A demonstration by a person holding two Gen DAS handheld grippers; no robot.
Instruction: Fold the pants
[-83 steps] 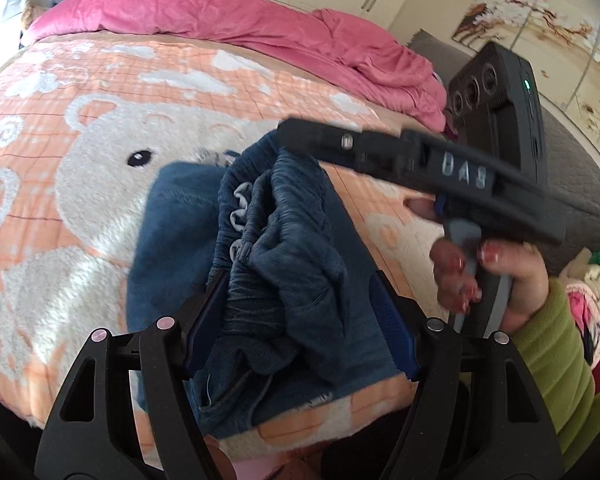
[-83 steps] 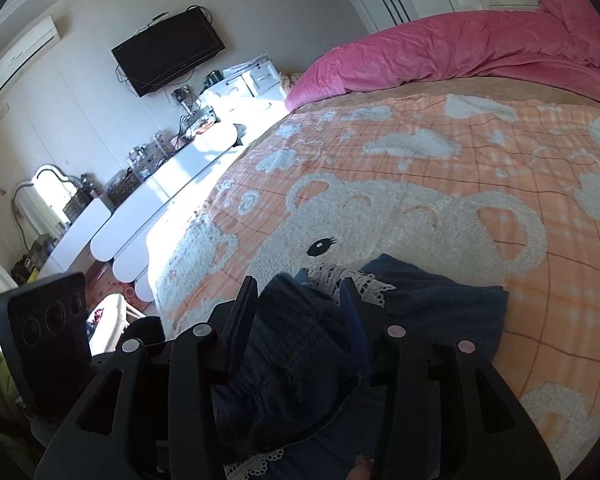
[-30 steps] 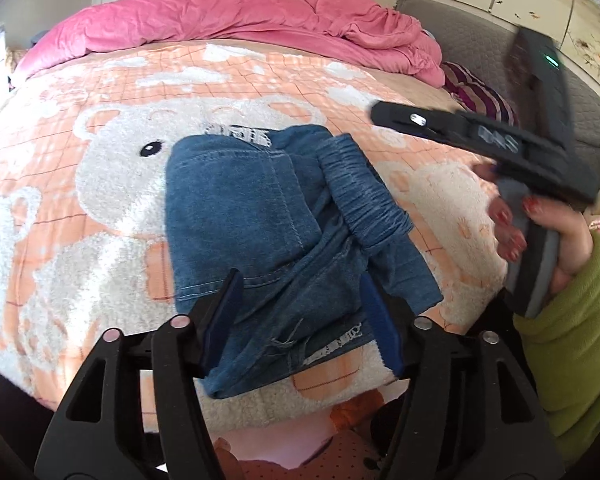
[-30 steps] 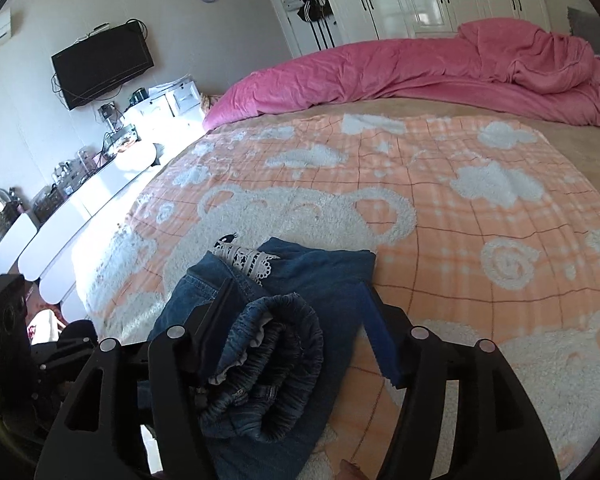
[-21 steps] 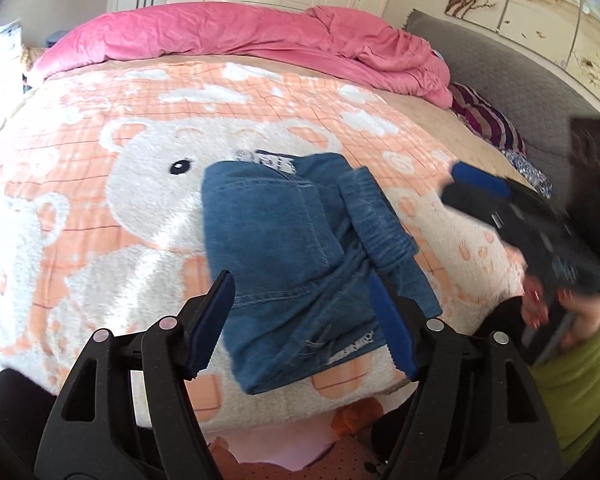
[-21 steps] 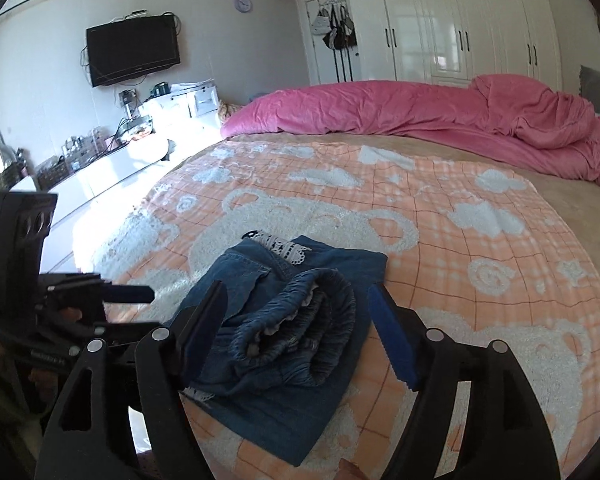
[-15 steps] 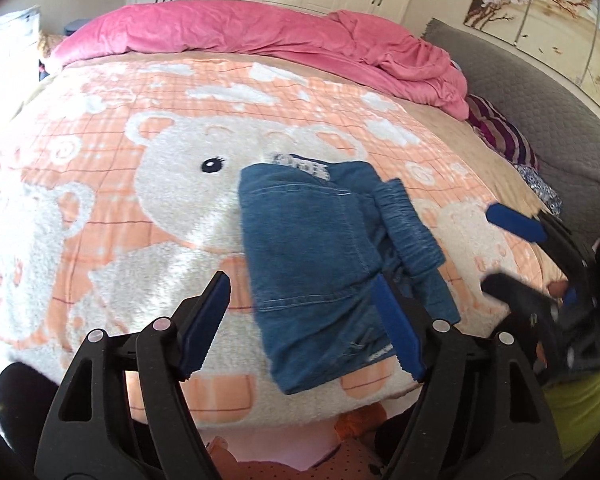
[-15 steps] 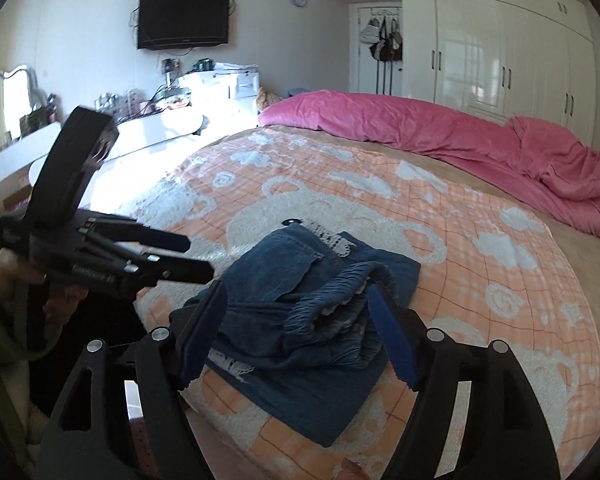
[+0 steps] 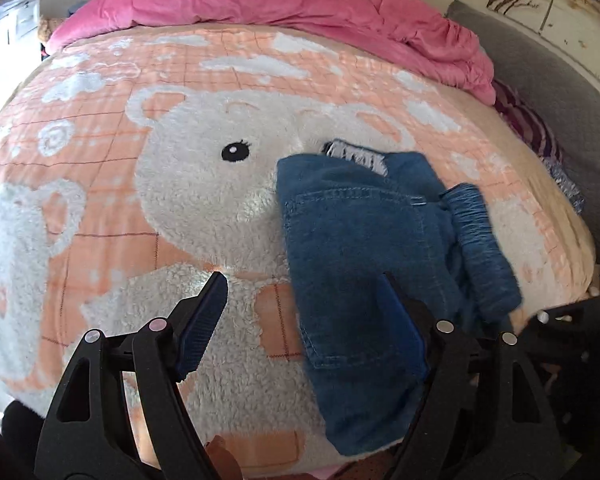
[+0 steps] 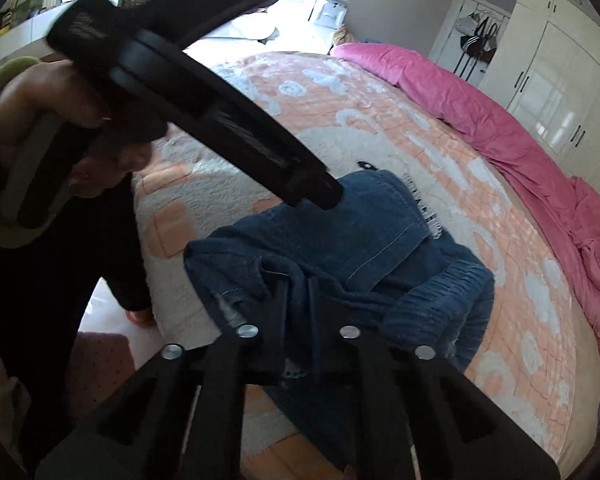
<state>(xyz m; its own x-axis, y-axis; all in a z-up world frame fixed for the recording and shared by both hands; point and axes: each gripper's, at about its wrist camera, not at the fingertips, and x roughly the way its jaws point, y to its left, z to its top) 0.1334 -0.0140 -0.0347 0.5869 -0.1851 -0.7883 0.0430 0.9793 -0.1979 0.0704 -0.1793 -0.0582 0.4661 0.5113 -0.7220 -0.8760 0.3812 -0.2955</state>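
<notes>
The blue denim pants (image 9: 364, 240) lie folded in a loose bundle on the bed's near right corner, elastic waistband bunched on the right. My left gripper (image 9: 304, 312) is open and empty, hovering just above the pants' near left edge. In the right wrist view the pants (image 10: 352, 240) fill the middle. My right gripper (image 10: 298, 292) is closed down on a fold of denim at the bundle's near edge. The left gripper (image 10: 320, 196) reaches in from the upper left, its tip over the pants.
The bed carries an orange and white fleece blanket (image 9: 180, 160) with a bear pattern. A pink duvet (image 9: 300, 4) is heaped along the far side. A grey sofa (image 9: 560, 72) stands to the right. White wardrobes (image 10: 560, 80) line the far wall.
Both grippers let go of the pants and drew back. Since then my right gripper swung down to the bundle's near edge and closed on a fold. My left gripper shifted left and stays open.
</notes>
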